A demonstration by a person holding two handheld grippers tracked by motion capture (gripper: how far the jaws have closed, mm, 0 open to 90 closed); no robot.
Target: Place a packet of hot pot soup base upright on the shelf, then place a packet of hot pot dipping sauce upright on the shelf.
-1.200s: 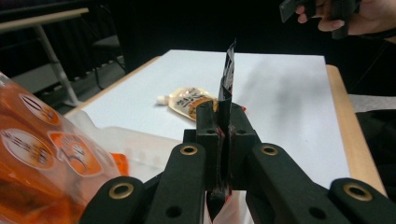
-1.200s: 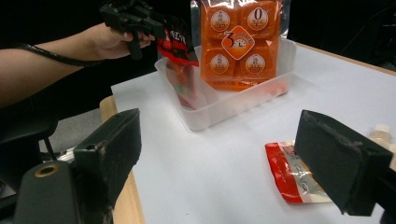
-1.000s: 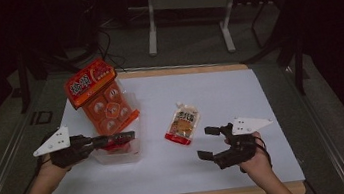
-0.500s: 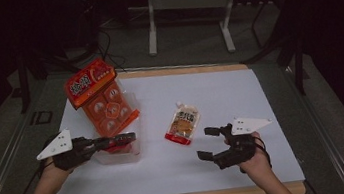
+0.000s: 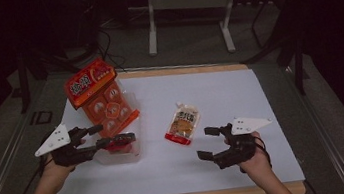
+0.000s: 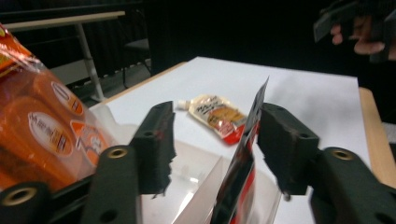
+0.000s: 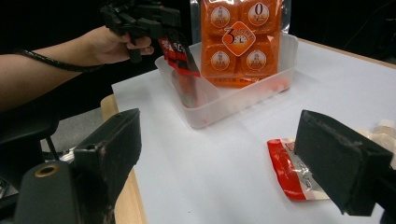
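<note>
L gripper (image 5: 115,140) over clear tub (image 7: 205,109), thin red sachet (image 6: 243,158) between its spread jaws.
R gripper (image 5: 207,143) spread, empty; spouted pouch (image 5: 182,123) just beyond it, right of tub, long axis away from person; R nearer.

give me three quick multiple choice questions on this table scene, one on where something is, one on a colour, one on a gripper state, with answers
1. Where does the spouted pouch lie?
A. inside the clear tub
B. flat on the white sheet, between the two grippers
C. on the floor

2. What is the main colour of the big snack bag standing in the clear tub?
A. orange
B. blue
C. green

3. How is the right gripper?
A. shut on the pouch
B. shut on the tub
C. open, holding nothing

Answers: 1 B, the high view shows it on the sheet apart from the tub. 2 A, its front is orange in the right gripper view. 3 C, its jaws stand wide apart with bare table between them.
</note>
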